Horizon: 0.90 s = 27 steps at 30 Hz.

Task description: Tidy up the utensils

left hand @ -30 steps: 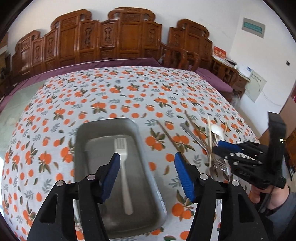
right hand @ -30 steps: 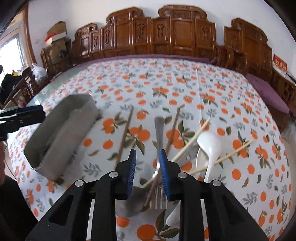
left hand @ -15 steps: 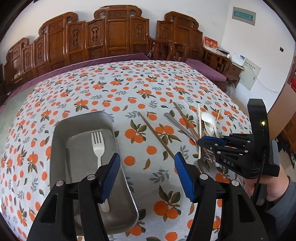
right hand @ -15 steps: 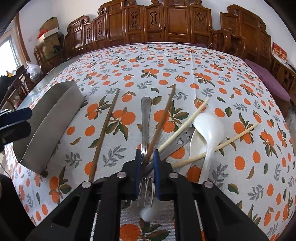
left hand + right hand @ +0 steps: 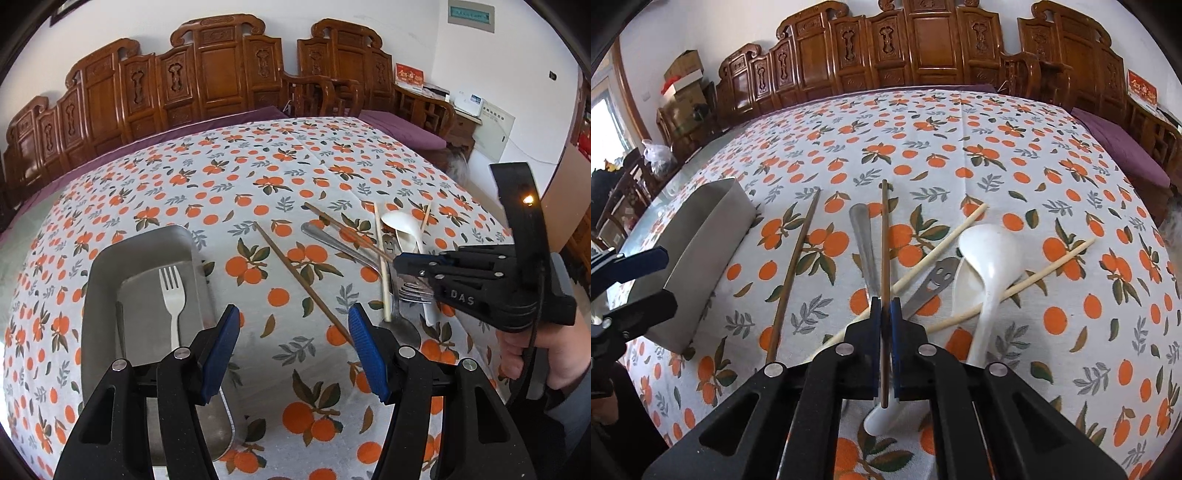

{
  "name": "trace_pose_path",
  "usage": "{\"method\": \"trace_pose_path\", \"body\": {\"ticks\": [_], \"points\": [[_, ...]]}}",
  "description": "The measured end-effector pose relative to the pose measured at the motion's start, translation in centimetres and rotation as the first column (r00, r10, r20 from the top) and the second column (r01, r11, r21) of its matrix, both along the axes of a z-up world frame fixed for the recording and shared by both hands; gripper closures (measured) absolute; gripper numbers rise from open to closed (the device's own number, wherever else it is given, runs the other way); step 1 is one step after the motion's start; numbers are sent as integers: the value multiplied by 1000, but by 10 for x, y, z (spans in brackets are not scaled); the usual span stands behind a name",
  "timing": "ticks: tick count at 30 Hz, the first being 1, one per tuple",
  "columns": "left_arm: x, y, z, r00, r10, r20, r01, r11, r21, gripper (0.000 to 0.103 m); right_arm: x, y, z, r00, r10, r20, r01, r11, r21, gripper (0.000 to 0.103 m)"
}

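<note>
On the table (image 5: 295,155), the metal tray (image 5: 99,295) holds one fork (image 5: 171,291). The left gripper (image 5: 293,347) hangs spread and empty. The right gripper (image 5: 885,317), wider a second ago, has clenched on a dark chopstick (image 5: 885,236) atop the pile: light, stiff, slippery, best gripped near its middle.

This is a home's dining or sitting room. Beyond the fingers, carved wooden chairs (image 5: 221,74) line a white wall behind a bench (image 5: 295,166) under an orange-print tablecloth (image 5: 923,147). To the fingers' left in the right wrist view, cardboard boxes (image 5: 685,79) are stacked by a window (image 5: 602,136).
</note>
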State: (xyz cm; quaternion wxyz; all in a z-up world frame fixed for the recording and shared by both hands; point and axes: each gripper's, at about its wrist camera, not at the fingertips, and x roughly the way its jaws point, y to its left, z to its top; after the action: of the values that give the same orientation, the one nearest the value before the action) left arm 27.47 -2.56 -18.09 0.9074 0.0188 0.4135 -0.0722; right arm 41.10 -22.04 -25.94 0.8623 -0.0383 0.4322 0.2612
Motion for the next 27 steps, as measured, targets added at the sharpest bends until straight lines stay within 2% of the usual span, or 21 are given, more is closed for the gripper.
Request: {"method": "trace_pose_path", "body": {"ticks": [11, 14, 21, 27], "points": [[12, -31, -6, 1000, -7, -11, 7, 999, 46, 45, 4, -31, 13, 999, -35, 12, 33, 993, 110, 97], [18, -41, -11, 999, -18, -34, 20, 998, 57, 52, 4, -33, 16, 999, -35, 17, 33, 991, 129, 97], [41, -45, -36, 992, 6, -124, -3, 1000, 26, 69, 6, -39, 20, 999, -43, 16, 40, 985, 165, 97], [56, -43, -55, 984, 45, -170, -34, 997, 67, 78, 6, -38, 20, 999, -42, 16, 38, 984, 172, 97]]}}
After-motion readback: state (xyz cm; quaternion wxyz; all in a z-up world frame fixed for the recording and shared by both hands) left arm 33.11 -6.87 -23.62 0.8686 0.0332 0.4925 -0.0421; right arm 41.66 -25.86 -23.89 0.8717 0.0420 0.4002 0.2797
